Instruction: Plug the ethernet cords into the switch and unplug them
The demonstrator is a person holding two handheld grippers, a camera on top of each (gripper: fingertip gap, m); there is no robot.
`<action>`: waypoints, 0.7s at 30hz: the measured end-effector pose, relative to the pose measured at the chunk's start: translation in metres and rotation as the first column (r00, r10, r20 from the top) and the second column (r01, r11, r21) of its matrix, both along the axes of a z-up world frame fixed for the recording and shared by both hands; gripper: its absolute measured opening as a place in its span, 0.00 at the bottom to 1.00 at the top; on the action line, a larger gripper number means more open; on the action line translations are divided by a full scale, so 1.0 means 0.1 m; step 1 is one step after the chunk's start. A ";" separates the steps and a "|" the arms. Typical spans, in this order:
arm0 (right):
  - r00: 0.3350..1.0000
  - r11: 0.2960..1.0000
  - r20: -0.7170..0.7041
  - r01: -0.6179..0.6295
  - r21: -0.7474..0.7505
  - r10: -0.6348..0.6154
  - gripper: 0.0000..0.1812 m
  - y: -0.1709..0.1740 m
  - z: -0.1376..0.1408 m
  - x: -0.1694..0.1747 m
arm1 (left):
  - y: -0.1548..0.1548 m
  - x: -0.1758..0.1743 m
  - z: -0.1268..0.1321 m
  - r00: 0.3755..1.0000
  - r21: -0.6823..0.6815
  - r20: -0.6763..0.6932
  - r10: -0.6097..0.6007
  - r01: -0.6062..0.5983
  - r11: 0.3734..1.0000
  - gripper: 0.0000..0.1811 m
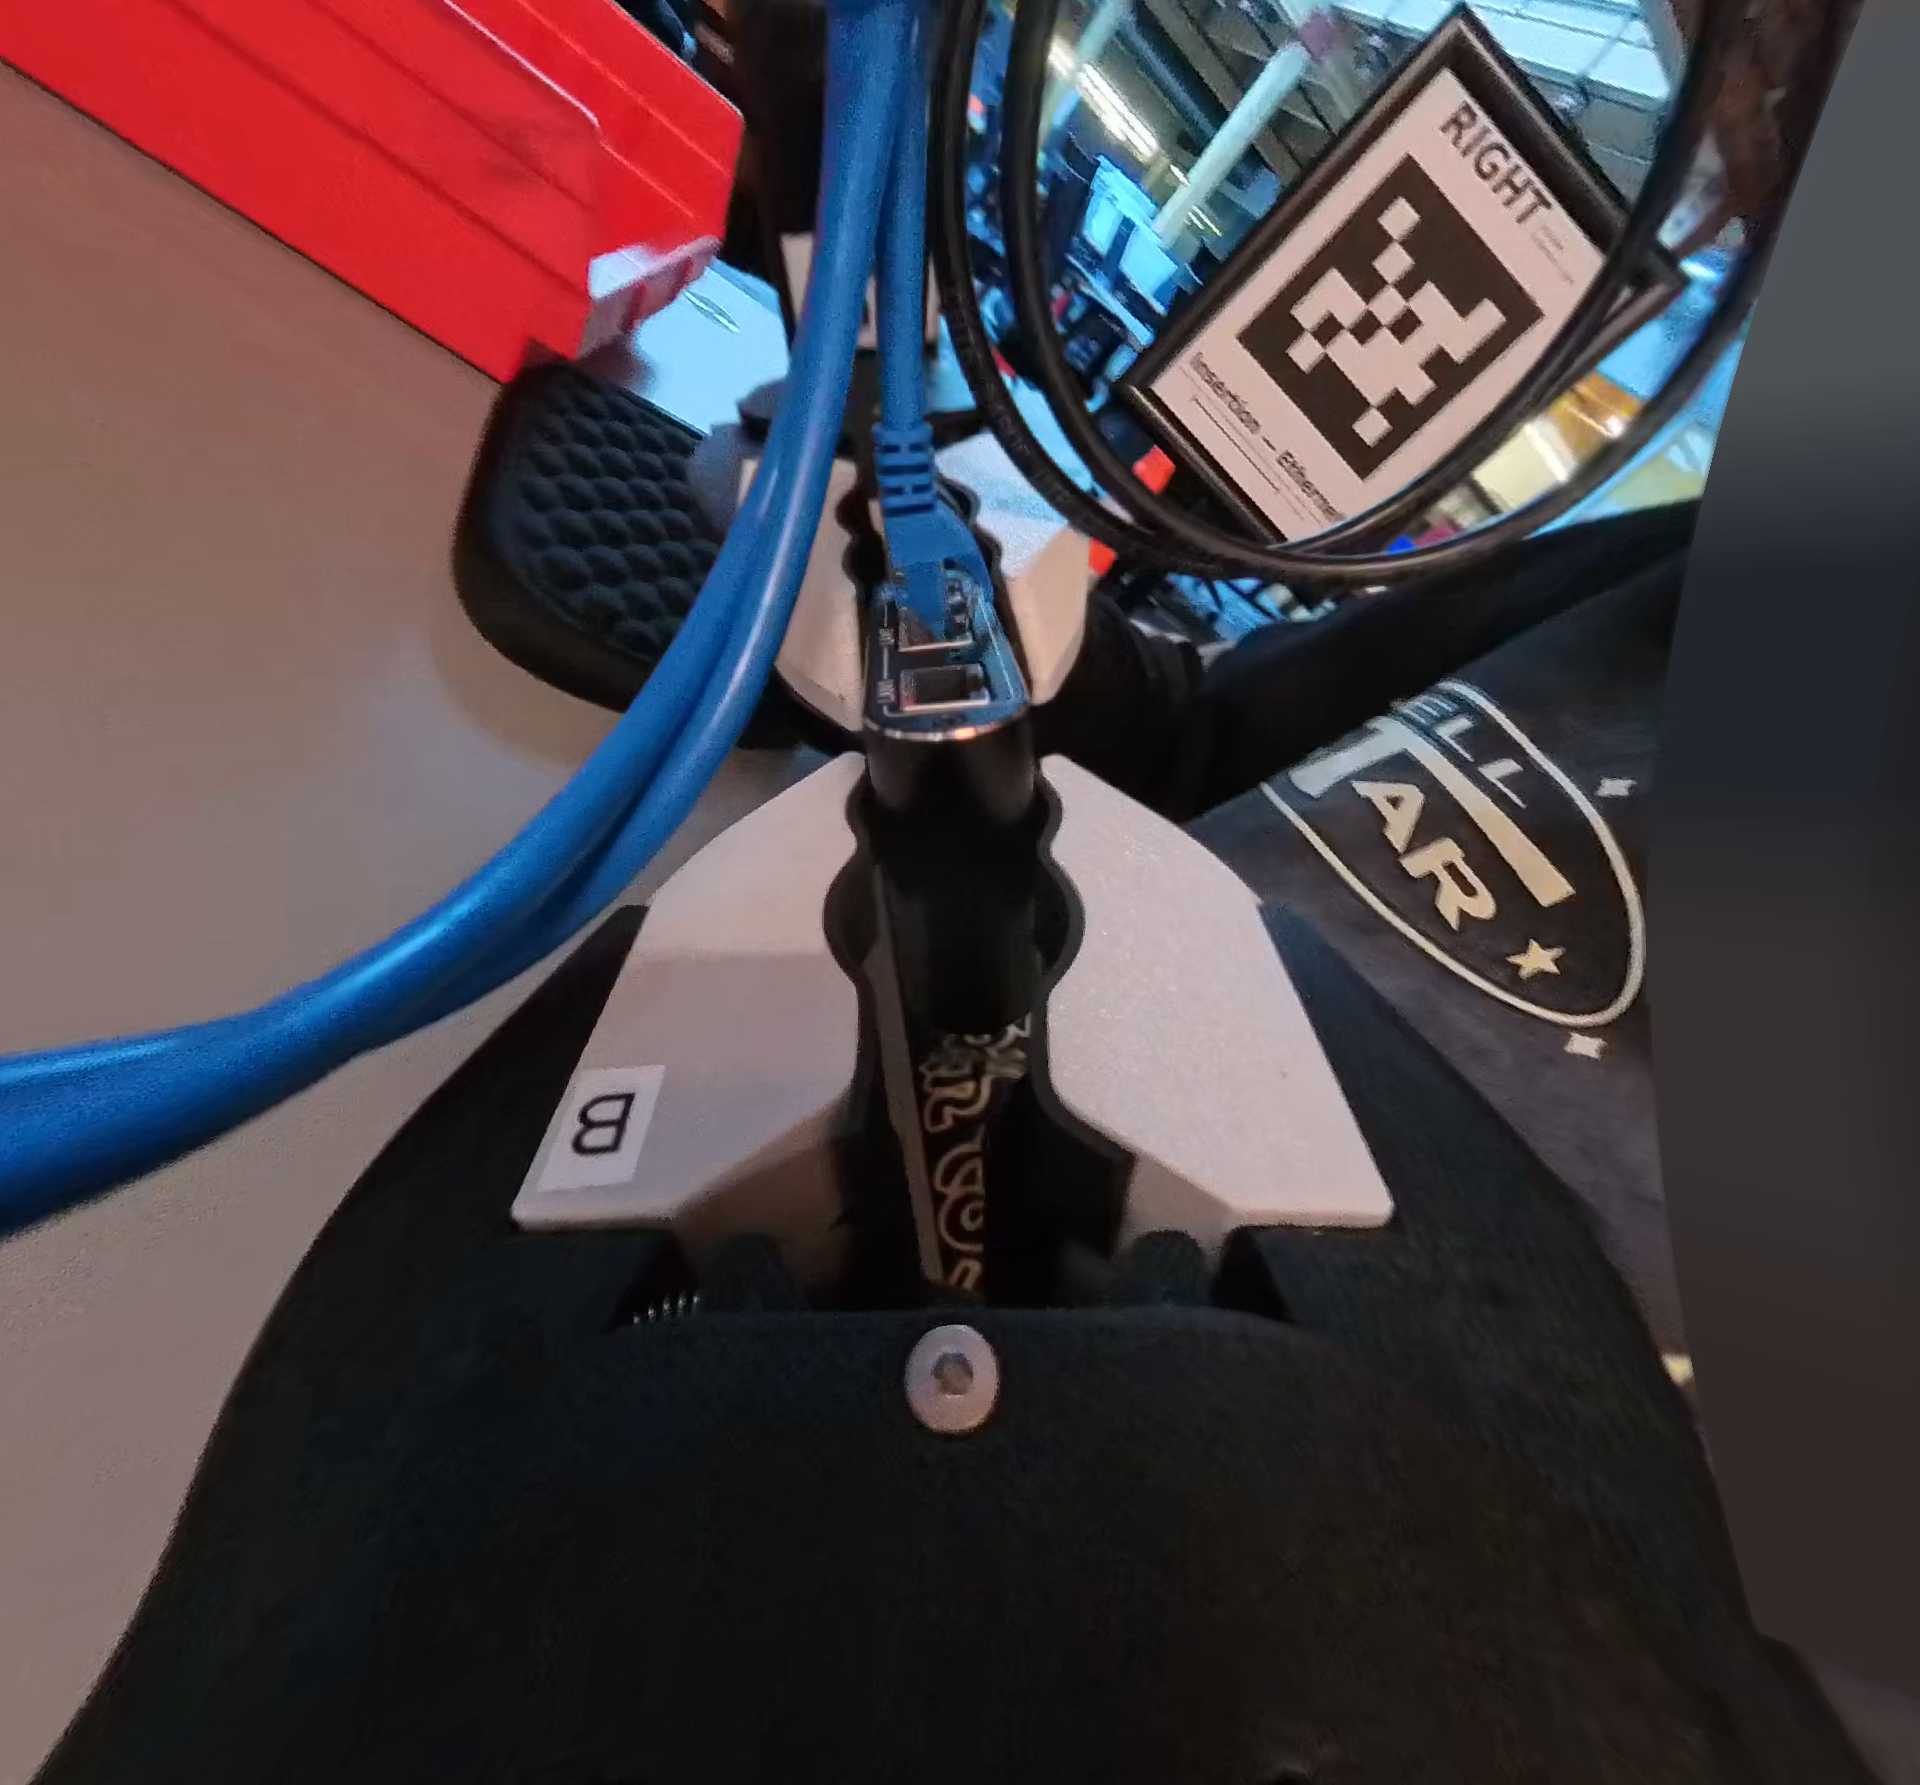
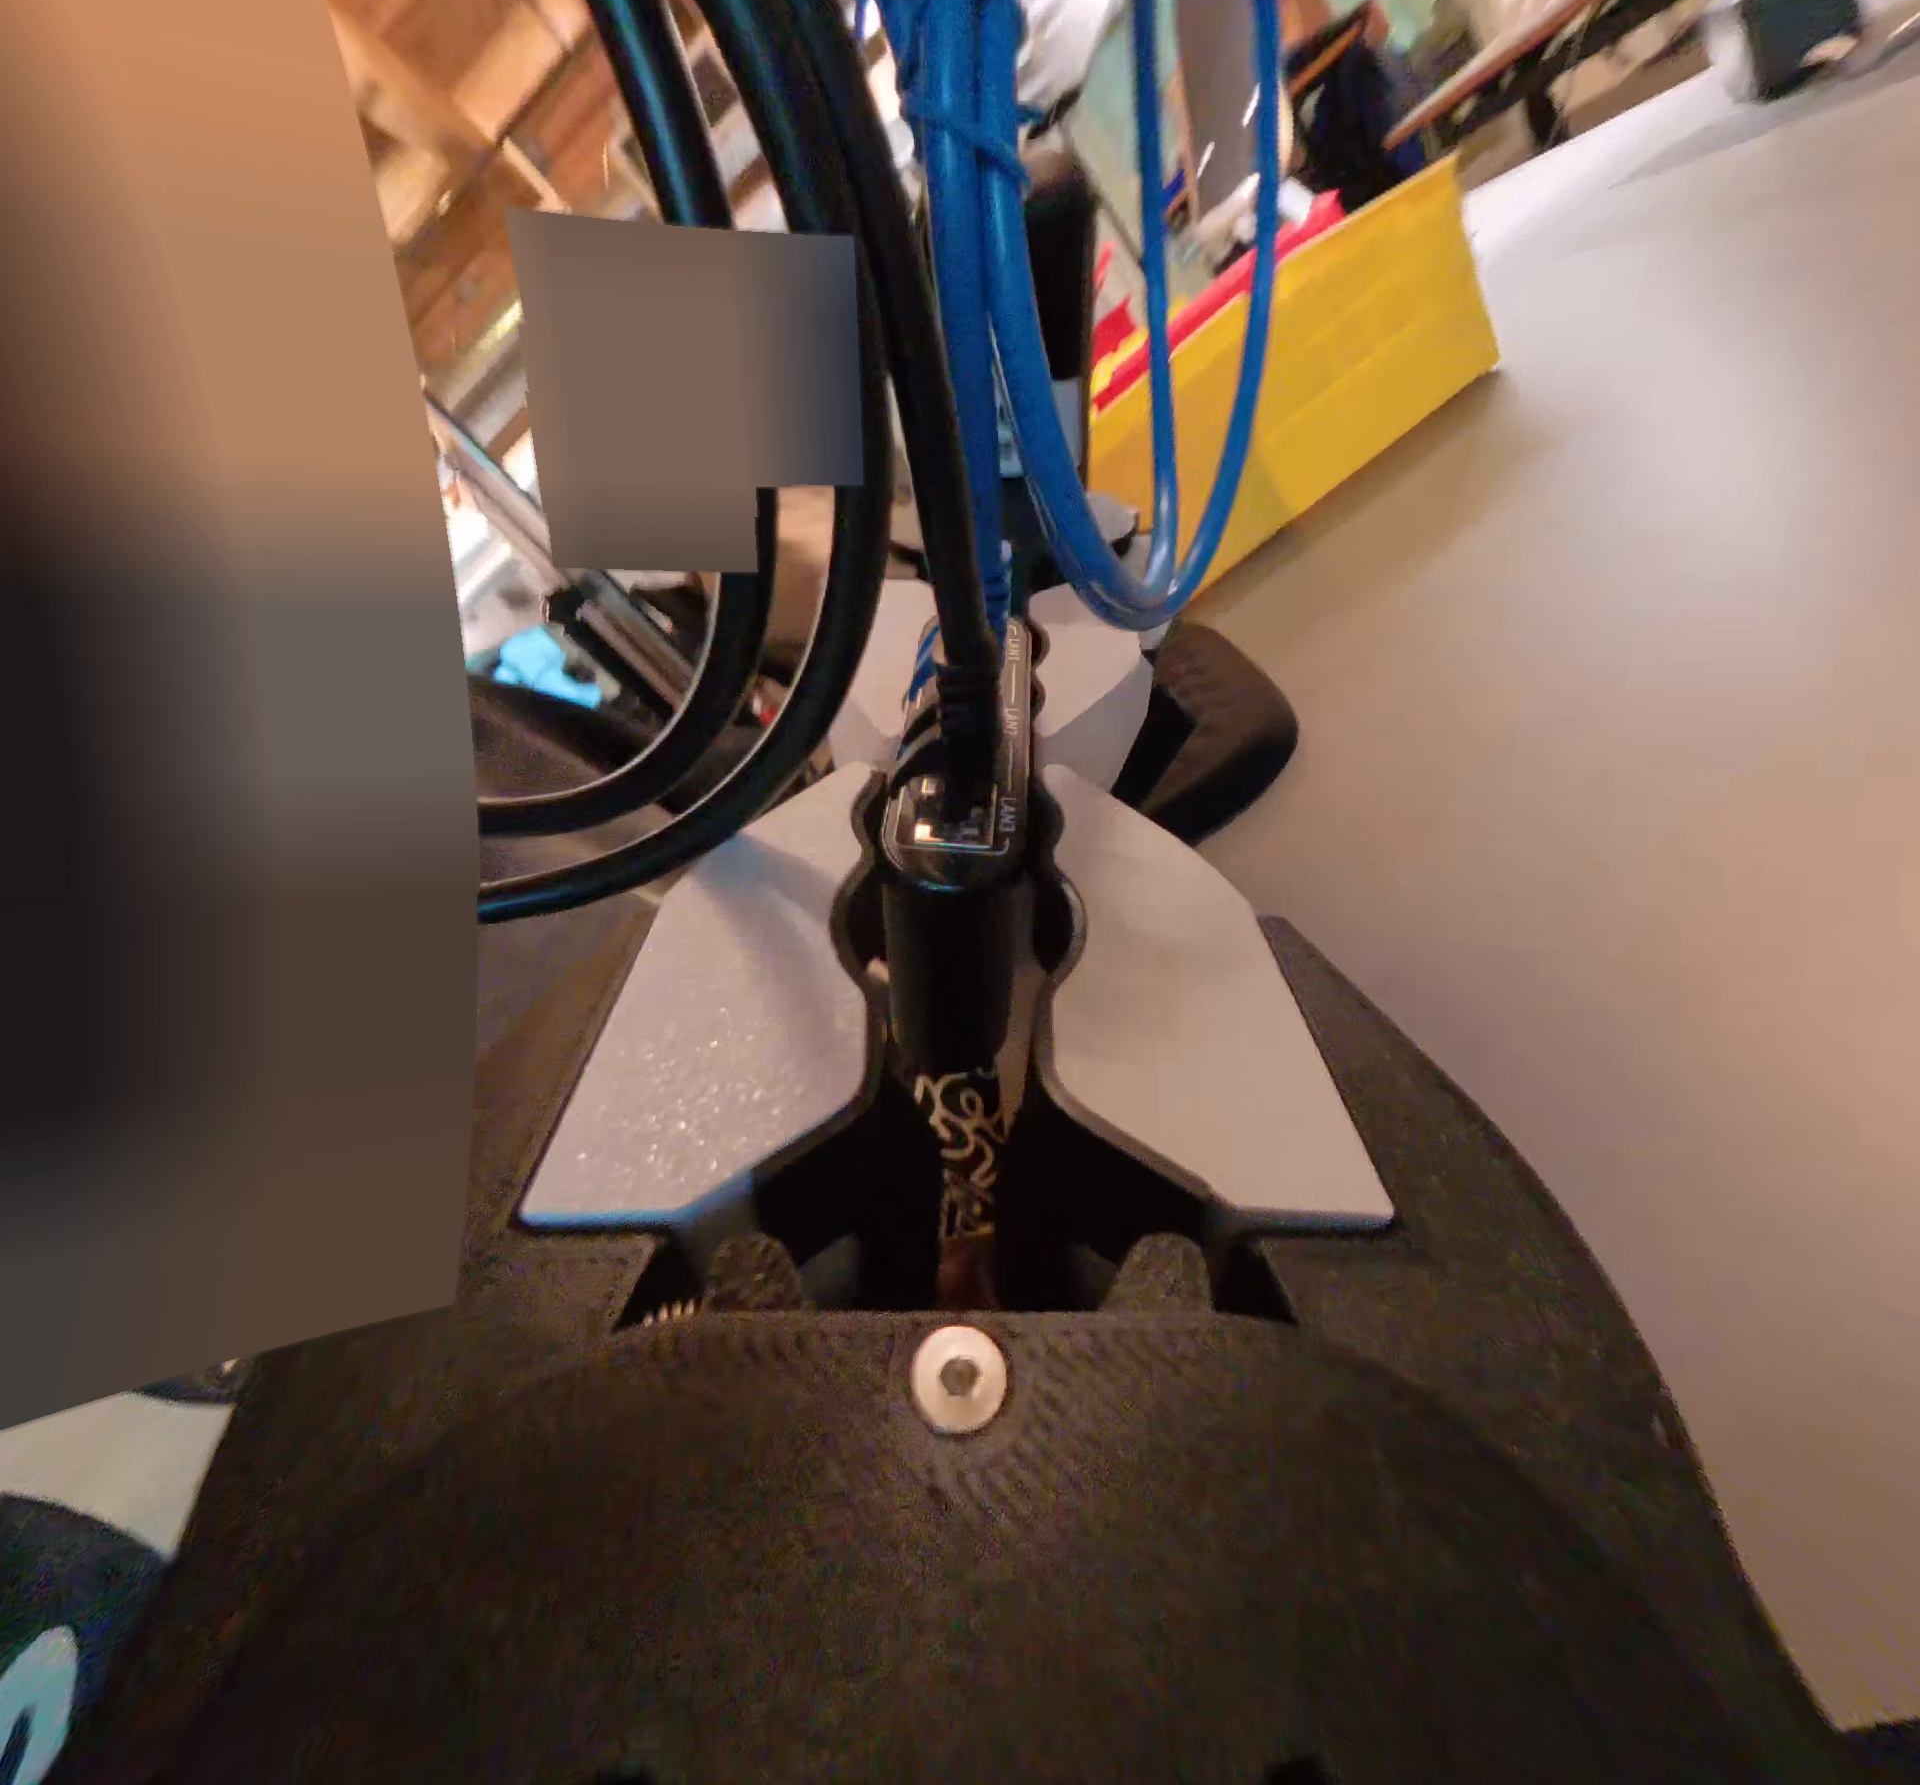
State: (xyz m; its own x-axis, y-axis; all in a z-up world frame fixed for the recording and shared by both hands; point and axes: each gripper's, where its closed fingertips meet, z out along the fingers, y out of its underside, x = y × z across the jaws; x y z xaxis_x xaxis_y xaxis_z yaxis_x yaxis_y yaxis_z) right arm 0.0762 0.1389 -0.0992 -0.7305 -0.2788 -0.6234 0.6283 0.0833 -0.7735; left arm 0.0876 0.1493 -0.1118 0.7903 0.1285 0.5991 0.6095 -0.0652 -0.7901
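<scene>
The left gripper (image 1: 951,779) pinches one end of the black switch (image 1: 940,686), its grey fingers (image 1: 748,914) pressed against the narrow body. The right gripper (image 2: 951,821) clamps the opposite end of the switch (image 2: 956,800), so the box hangs between the two, off the table (image 2: 1610,592). In the left wrist view a blue cord (image 1: 914,509) is plugged into a far port, with one empty port nearer the fingers. In the right wrist view a black cord (image 2: 961,696) sits in the nearest port. Blue loops (image 1: 623,800) sag to the left and black loops (image 1: 1039,281) curve to the right. A red bin (image 1: 364,125) stands far left on the table, a framed marker card (image 1: 1382,281) far right, and a yellow bin (image 2: 1351,364) shows in the right wrist view.
</scene>
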 end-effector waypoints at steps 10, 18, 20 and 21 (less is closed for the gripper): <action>0.726 0.898 0.561 0.434 0.077 -0.398 0.13 0.34 -0.23 -0.68 | -1.01 -0.51 0.62 0.674 0.359 -0.221 0.705 -0.616 0.702 0.23; 0.552 0.764 0.536 0.537 0.358 -0.639 0.13 0.60 -0.59 -0.96 | -1.37 -0.44 0.71 0.561 0.376 -0.286 0.777 -0.680 0.629 0.21; 0.518 0.735 0.525 0.528 0.425 -0.676 0.13 0.64 -0.68 -1.00 | -1.38 -0.42 0.70 0.565 0.385 -0.280 0.776 -0.674 0.630 0.20; 0.521 0.725 0.505 0.524 0.448 -0.688 0.13 0.65 -0.69 -1.01 | -1.38 -0.42 0.68 0.567 0.380 -0.282 0.774 -0.675 0.633 0.20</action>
